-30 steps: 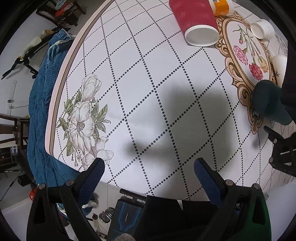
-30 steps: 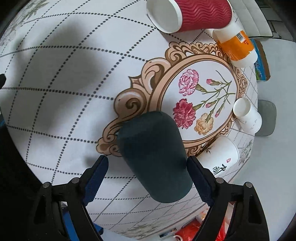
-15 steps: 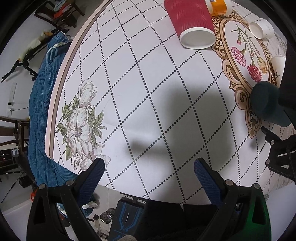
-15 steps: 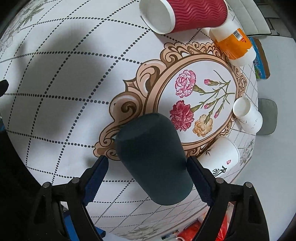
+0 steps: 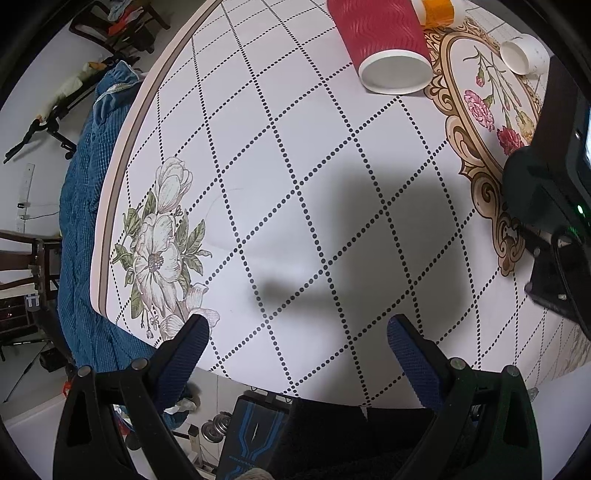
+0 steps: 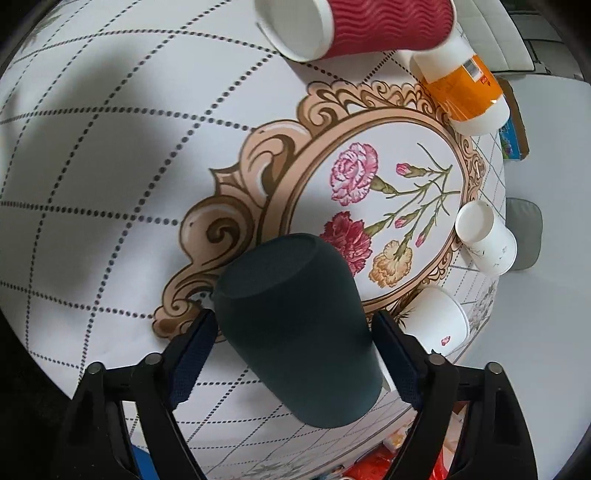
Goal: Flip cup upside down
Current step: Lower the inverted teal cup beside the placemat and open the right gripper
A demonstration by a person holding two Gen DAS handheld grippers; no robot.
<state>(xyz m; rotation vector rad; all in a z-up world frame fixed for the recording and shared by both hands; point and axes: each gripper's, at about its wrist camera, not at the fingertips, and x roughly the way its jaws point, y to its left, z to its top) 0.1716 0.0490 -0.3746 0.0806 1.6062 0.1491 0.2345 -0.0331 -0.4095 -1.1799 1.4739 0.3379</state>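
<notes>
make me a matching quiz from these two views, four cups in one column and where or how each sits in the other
Things:
1. dark teal cup
2. red ribbed cup
3. orange-banded cup
4. small white cup

States:
A. on its side, white mouth facing the table's open grid
B. between the fingers of the right tool
C. beside the red cup, at the frame's far end
D. by the table edge, next to the flower stems

Pairs: 1-B, 2-A, 3-C, 4-D

White cups crowd right; dotted tabletop lies open left.
</notes>
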